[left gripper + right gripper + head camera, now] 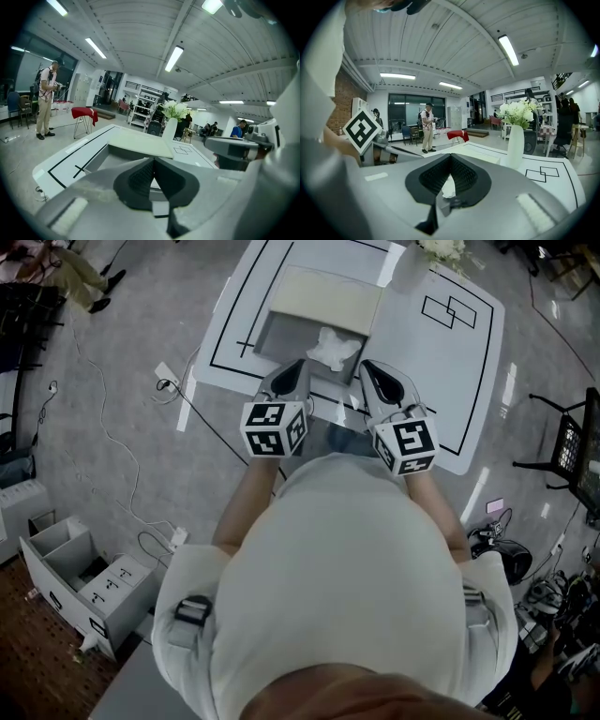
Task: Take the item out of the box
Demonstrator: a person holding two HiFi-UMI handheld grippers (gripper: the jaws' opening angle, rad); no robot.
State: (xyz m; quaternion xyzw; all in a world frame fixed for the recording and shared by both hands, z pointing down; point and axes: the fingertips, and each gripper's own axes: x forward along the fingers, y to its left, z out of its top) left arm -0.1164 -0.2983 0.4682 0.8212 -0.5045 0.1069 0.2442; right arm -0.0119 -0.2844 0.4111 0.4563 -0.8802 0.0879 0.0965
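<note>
An open grey box (274,337) with its pale lid (324,298) folded back stands on the white table (441,362). A crumpled white item (334,347) lies inside it. My left gripper (300,363) hovers at the box's near left corner, jaws shut and empty. My right gripper (366,365) hangs just right of the item, its jaws also closed on nothing. In the left gripper view the tips (153,159) meet above the box (96,159). In the right gripper view the item (448,186) shows beyond the closed tips (450,155).
A white vase of flowers (439,253) stands at the table's far right, also seen as vase (514,145). Black lines mark the tabletop. On the floor are a drawer cabinet (80,582), cables and a chair (562,442). A person (46,101) stands far left.
</note>
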